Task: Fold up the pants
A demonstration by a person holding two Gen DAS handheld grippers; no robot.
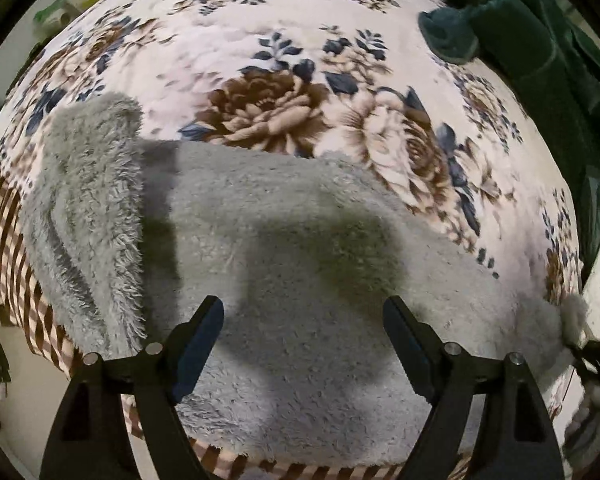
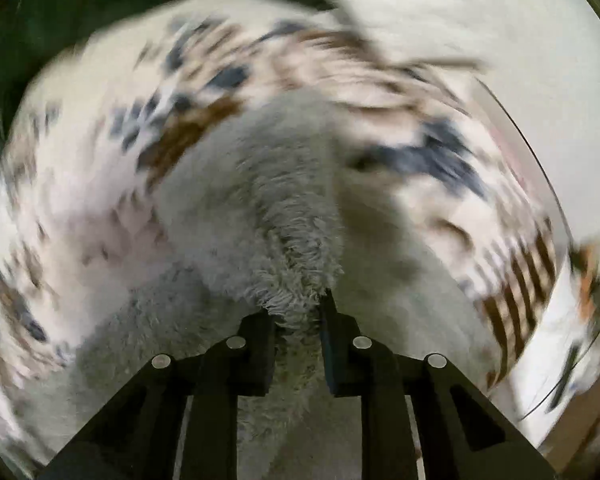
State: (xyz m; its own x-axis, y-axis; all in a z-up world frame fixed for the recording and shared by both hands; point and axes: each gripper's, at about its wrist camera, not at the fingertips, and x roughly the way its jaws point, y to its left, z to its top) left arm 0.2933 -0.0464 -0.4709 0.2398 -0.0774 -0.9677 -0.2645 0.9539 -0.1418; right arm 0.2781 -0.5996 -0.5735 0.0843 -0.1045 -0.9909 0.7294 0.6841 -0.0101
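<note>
Left tongs [image 1: 303, 316]: spread wide, empty, above grey fleece pants [image 1: 300, 240].
Right tongs [image 2: 298, 304]: pinching pants fold.
Bed: floral blanket [image 1: 260, 60].

Grey fluffy pants [image 1: 300, 272] on brown-and-blue floral blanket [image 1: 260, 60].

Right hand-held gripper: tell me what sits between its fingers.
A fluffy ridge of the grey pants, pinched by the right hand-held gripper, in the right wrist view.
</note>
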